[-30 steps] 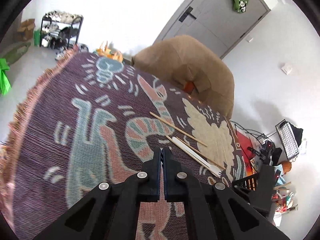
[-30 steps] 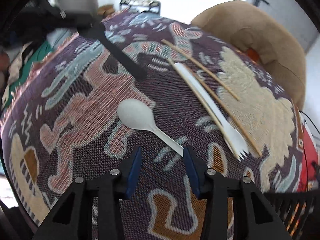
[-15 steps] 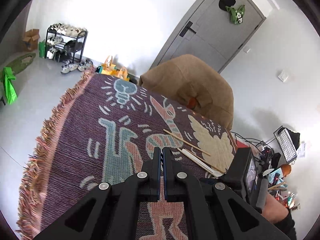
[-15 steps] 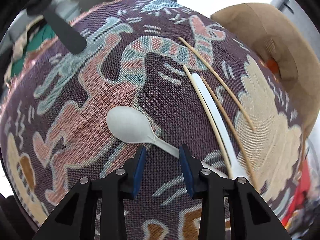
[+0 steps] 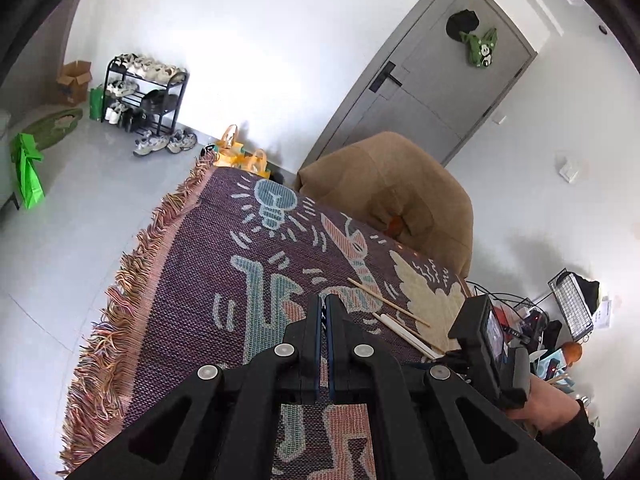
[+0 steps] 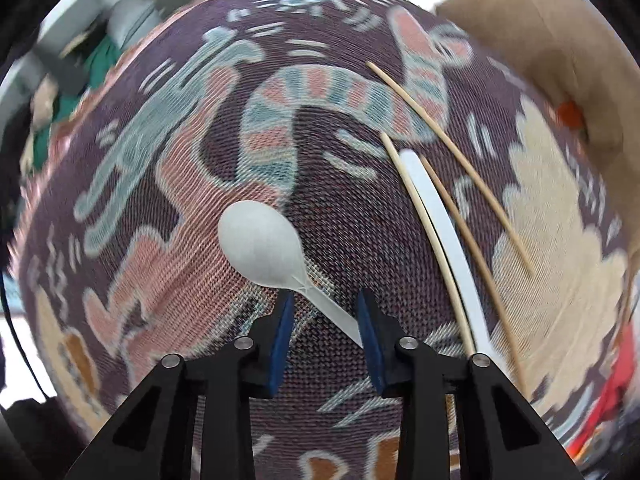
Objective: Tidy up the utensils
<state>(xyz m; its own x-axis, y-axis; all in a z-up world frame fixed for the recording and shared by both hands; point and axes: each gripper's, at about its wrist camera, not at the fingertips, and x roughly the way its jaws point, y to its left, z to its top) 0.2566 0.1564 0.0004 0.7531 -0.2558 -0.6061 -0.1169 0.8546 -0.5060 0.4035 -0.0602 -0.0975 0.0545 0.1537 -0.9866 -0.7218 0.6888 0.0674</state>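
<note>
Progress: early. Right gripper [image 6: 323, 312] jaws closing around handle of white plastic spoon [image 6: 264, 246] lying on patterned woven cloth [image 6: 168, 200] (not yet lifted). Left gripper [image 5: 323, 320] shut, empty. Wooden chopsticks [image 6: 452, 160], white fork handle [image 6: 444, 224] still unsorted.

Home interior, an entry or living area by the look of it. From my left tool I see a grey door [image 5: 436, 80] with a hat and a green bag hung on it, a black shoe rack [image 5: 146, 92] full of trainers on a pale tiled floor, and a cardboard box [image 5: 74, 82] in the corner. My work surface wears a fringed woven throw [image 5: 192, 292], with a tan upholstered chair [image 5: 384, 188] behind it.
</note>
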